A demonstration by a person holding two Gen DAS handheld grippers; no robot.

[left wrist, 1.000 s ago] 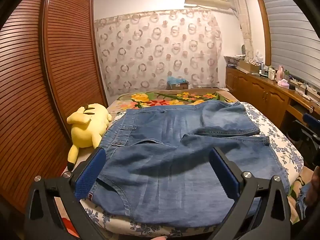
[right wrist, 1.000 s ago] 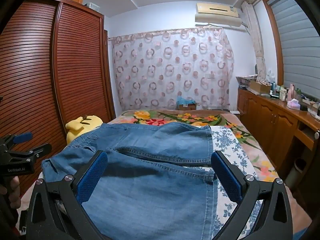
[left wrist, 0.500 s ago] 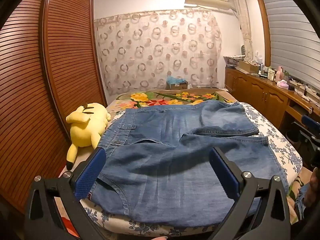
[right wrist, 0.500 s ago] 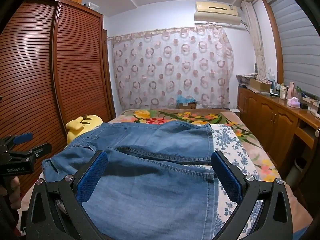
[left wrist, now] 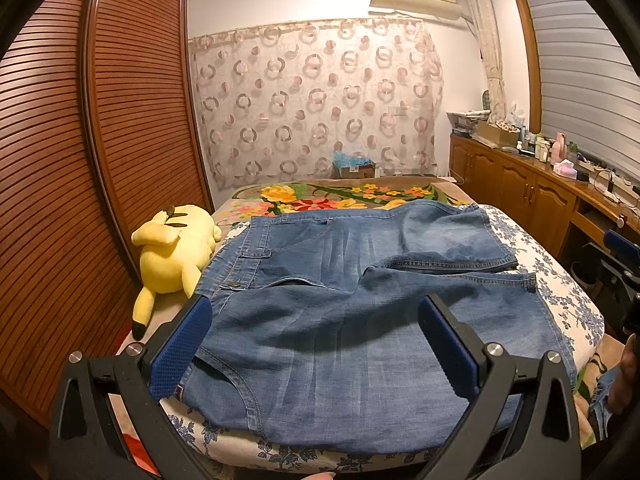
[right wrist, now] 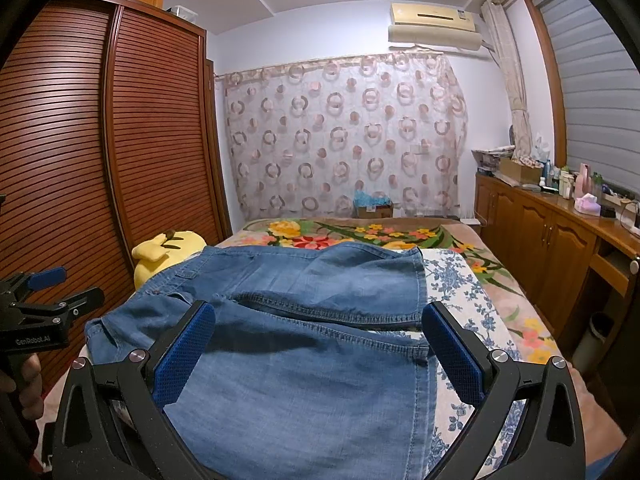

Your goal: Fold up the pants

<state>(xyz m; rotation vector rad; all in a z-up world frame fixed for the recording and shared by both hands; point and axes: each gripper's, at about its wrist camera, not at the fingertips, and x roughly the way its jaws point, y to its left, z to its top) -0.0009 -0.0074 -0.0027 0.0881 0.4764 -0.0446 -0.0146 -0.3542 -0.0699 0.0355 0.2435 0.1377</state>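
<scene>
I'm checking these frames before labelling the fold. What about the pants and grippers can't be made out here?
- Pants: near hem, left wrist view, hidden behind the left hand-held gripper.
- Pants' lower left edge, right wrist view, covered by the right hand-held gripper.
- Right hand-held gripper in the left wrist view: cut off by the right edge.
- Small items on the wooden counter: too small.

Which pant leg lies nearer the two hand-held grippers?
The front leg, running across the bed's near edge under both open grippers. The other leg lies behind it, toward the floral blanket.
</scene>
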